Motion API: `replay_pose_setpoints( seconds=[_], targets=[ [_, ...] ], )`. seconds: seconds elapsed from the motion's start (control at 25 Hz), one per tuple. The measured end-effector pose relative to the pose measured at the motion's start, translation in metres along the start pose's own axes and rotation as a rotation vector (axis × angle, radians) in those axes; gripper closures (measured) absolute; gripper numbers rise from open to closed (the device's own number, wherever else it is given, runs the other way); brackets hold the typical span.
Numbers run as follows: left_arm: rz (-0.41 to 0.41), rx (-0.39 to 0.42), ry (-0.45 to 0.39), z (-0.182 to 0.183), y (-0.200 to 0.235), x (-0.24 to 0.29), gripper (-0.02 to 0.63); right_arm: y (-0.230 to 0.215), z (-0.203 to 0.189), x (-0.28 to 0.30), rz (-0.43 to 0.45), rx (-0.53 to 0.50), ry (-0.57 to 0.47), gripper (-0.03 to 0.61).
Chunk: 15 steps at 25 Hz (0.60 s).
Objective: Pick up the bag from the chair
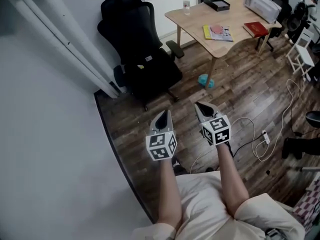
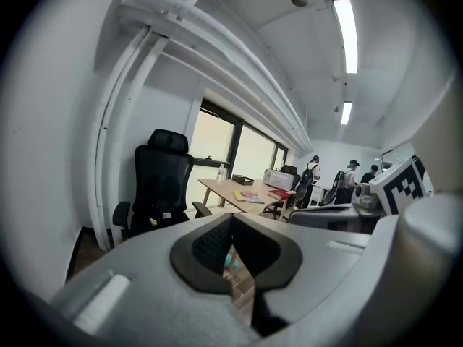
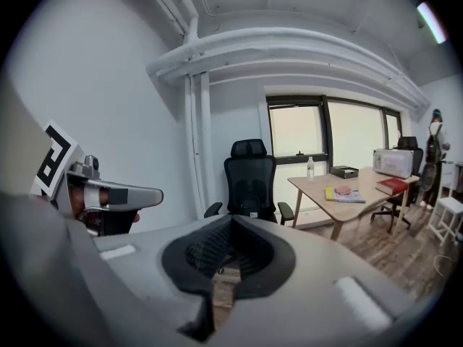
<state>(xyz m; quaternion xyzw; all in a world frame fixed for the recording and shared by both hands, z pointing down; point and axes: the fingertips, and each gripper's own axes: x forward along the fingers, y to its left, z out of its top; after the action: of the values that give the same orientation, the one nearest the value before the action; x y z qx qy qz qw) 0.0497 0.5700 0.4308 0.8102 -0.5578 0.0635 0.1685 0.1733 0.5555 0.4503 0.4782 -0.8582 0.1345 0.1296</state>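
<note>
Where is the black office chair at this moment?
In the head view the black office chair stands at upper left, close to the white wall, with the wooden table to its right.

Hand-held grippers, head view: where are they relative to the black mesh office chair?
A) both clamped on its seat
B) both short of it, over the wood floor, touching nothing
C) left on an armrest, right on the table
B: the left hand-held gripper and the right hand-held gripper hang over the dark wood floor, apart from the black mesh office chair, jaws together and empty.
</note>
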Motion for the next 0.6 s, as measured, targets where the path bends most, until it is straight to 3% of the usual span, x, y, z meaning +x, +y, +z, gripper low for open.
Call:
replay_pose_setpoints(
  seconds=[0.2, 0.4, 0.6],
  targets=[
    [-0.065, -0.032, 0.022, 0.007, 0.057, 0.013, 0.607, 0.005, 0.012, 0.036, -0.008, 0.036, -0.012, 0.578],
    [0.009, -0.048, 0.006, 0.017, 0.136, 0.003, 0.607, 0.014, 0.006, 0.073, -0.046, 0.078, 0.021, 0.578],
    [0.033, -0.077, -0.072, 0.033, 0.179, -0.002, 0.606, 0.051, 0.015, 0.119, 0.060, 0.061, 0.030, 0.578]
  ],
)
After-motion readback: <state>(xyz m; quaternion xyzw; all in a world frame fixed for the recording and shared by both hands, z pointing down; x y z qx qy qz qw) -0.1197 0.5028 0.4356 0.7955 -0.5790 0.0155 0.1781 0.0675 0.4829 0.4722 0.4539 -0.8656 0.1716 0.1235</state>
